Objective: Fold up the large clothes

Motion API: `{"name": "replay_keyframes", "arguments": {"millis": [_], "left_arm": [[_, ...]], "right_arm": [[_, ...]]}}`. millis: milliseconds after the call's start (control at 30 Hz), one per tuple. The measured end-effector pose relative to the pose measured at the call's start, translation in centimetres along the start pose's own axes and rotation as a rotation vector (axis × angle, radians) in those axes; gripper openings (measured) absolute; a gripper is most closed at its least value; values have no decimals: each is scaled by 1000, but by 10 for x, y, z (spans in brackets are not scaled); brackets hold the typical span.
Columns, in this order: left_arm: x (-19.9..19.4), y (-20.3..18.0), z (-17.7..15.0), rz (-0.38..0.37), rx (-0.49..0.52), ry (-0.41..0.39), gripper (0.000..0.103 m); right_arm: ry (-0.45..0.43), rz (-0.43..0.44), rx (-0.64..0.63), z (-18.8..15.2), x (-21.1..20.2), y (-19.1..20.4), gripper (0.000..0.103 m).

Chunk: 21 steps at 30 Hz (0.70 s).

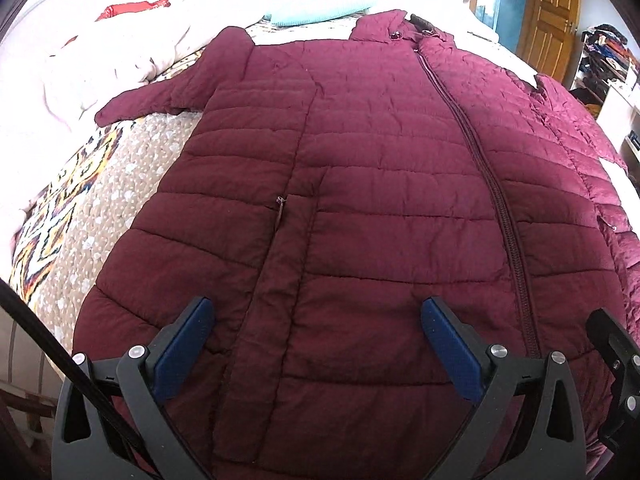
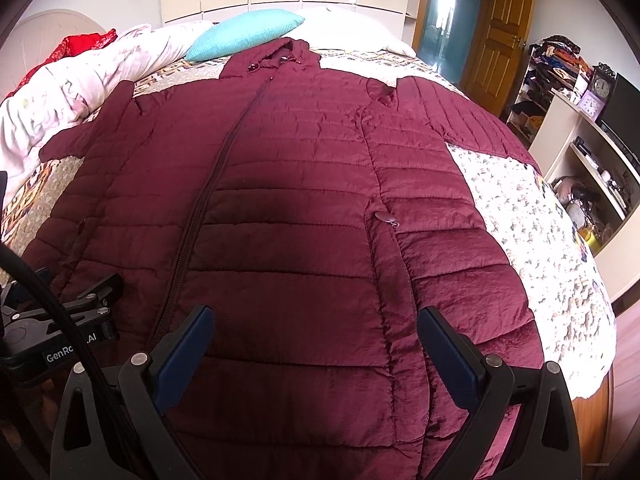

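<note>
- Lying flat and front up on the quilted bedspread (image 2: 520, 208), the maroon puffer coat (image 1: 360, 184) has its hem nearest the cameras and its hood toward the turquoise cushion (image 2: 244, 34)
- Both tongs are released: the left gripper (image 1: 318, 320) and right gripper (image 2: 314, 328) hang with jaws spread wide above the hem, grasping nothing
- The coat looks bulky yet probably light, soft and springy; its padded channels would likely resist a crisp crease and puff back up
- The shell seems a smooth woven nylon, faintly shiny and crinkled, so it may slide between the blue pads (image 1: 188, 344)
- Horizontal quilting seams, a closed centre zip (image 1: 500, 200) and a pocket zip (image 1: 282, 212) break up the surface
- Sensible holds, by this judgement: the hem corners or a sleeve cuff (image 1: 108, 114), pinching a thick fold, not one layer
</note>
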<state>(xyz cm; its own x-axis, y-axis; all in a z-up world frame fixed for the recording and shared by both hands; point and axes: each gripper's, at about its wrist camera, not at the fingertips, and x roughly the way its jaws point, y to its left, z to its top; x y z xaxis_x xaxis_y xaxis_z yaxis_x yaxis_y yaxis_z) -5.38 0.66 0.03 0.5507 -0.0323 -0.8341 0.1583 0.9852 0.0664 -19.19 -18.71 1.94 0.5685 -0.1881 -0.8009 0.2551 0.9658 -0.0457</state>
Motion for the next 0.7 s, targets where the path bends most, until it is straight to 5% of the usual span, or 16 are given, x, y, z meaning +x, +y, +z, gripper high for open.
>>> {"name": "replay_keyframes", "arguments": {"millis": [700], "left_arm": [[2, -5, 1, 23, 34, 21, 103]], "right_arm": [[20, 3, 19, -4, 5, -5, 103]]}}
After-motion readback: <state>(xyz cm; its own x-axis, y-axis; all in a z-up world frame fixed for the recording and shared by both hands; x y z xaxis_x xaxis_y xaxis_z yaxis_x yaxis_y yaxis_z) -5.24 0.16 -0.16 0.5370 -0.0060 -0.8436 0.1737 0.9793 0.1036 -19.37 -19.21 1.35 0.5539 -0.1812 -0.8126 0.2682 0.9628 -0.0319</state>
